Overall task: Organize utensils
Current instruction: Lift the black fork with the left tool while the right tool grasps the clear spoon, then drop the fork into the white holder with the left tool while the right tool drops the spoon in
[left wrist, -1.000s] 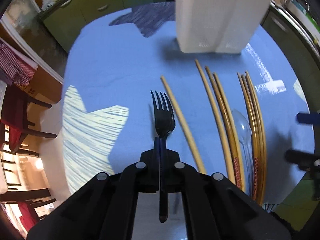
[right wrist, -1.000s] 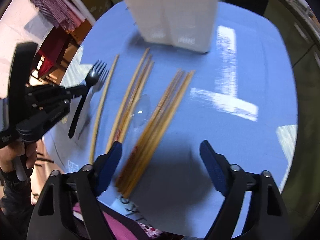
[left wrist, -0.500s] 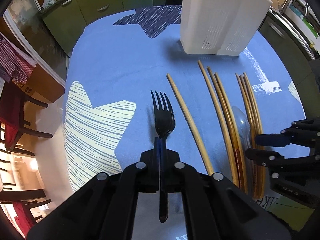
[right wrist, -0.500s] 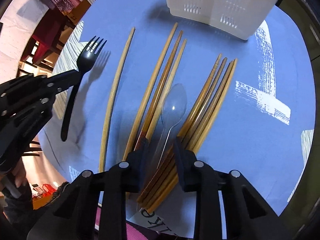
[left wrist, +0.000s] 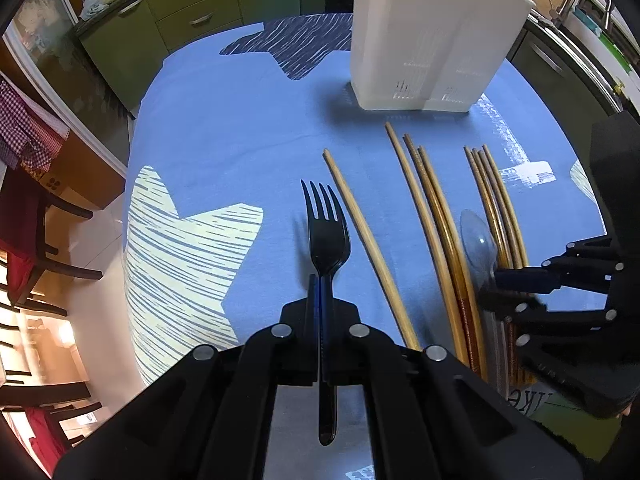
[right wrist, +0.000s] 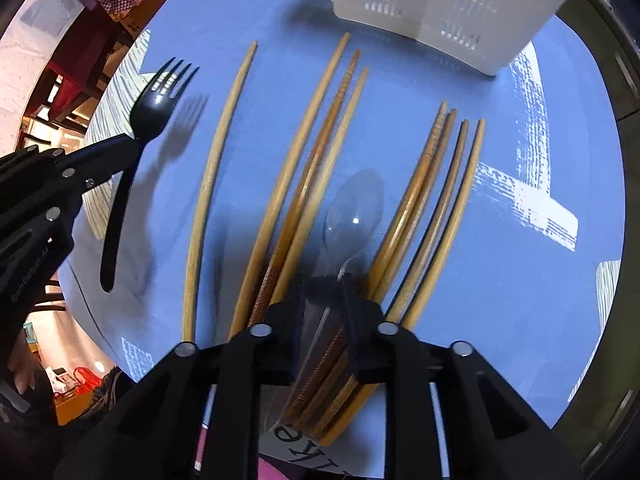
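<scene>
My left gripper is shut on a black plastic fork and holds it above the blue tablecloth; the fork also shows in the right wrist view. My right gripper sits low over a clear plastic spoon, its jaws narrowed around the spoon's handle, with a small gap still showing. The spoon lies among several wooden chopsticks. A white slotted utensil holder stands at the table's far side.
The blue tablecloth covers the table. Green cabinets stand behind it, chairs to the left, a counter with a sink at the right. A single chopstick lies next to the fork.
My right gripper has come down over the clear spoon and its jaws have closed in from wide open to narrow around the handle. My left gripper has kept still with the fork.
</scene>
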